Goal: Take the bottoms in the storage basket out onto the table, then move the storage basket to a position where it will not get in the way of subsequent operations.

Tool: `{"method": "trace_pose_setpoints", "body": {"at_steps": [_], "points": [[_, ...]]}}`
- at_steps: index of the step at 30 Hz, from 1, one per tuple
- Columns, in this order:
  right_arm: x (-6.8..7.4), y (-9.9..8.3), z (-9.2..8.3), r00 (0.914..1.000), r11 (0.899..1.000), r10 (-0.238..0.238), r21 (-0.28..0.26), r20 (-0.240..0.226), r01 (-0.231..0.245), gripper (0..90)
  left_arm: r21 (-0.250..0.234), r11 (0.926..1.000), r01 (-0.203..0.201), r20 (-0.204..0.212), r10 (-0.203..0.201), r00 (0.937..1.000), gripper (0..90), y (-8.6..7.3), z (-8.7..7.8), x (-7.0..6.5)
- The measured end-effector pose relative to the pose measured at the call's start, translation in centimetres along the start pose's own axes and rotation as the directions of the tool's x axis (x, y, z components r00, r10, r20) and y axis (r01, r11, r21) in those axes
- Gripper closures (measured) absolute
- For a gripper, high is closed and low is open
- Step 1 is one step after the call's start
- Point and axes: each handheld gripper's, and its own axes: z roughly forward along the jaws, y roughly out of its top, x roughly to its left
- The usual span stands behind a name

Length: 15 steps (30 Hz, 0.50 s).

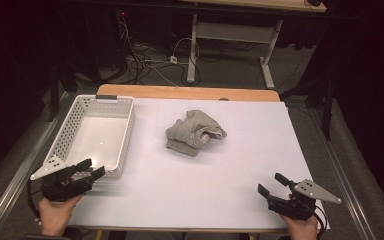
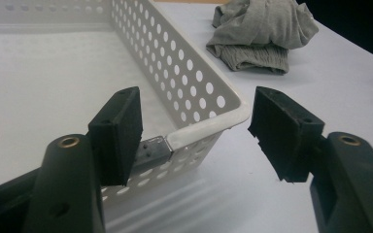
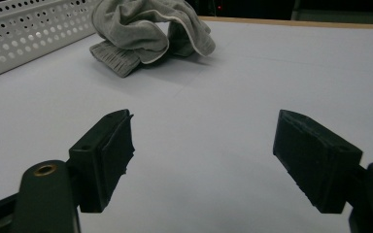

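Observation:
A crumpled grey cloth point(image 1: 195, 132) lies in the middle of the white table point(image 1: 220, 170); it also shows in the left gripper view point(image 2: 262, 31) and the right gripper view point(image 3: 145, 34). A white perforated basket point(image 1: 94, 134) stands at the left, nothing in it. My left gripper point(image 1: 91, 167) hovers open at the basket's near right corner point(image 2: 209, 124), its jaws to either side of that corner without touching it. My right gripper point(image 1: 273, 183) rests open near the front right of the table, nothing between its jaws point(image 3: 201, 160).
A wooden table edge point(image 1: 190, 92) runs along the far side. Beyond it stand a desk frame point(image 1: 230, 45) and loose cables point(image 1: 145, 60) on the floor. Metal rails point(image 1: 15, 175) border the table left and right.

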Motion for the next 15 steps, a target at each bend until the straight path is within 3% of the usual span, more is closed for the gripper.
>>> {"method": "trace_pose_setpoints", "body": {"at_steps": [8,15], "points": [[0.0,0.0,0.0,1.0,1.0,0.003,-0.003,-0.004,-0.003,23.0,-0.017,0.9998,-0.008,0.002,0.008,1.0,34.9,0.4,-0.1,-0.4],[0.1,0.1,0.0,0.9999,1.0,0.012,-0.02,-0.007,-0.012,24.0,-0.027,0.999,-0.036,0.031,0.037,0.9988,34.9,1.0,0.3,-1.6]]}}
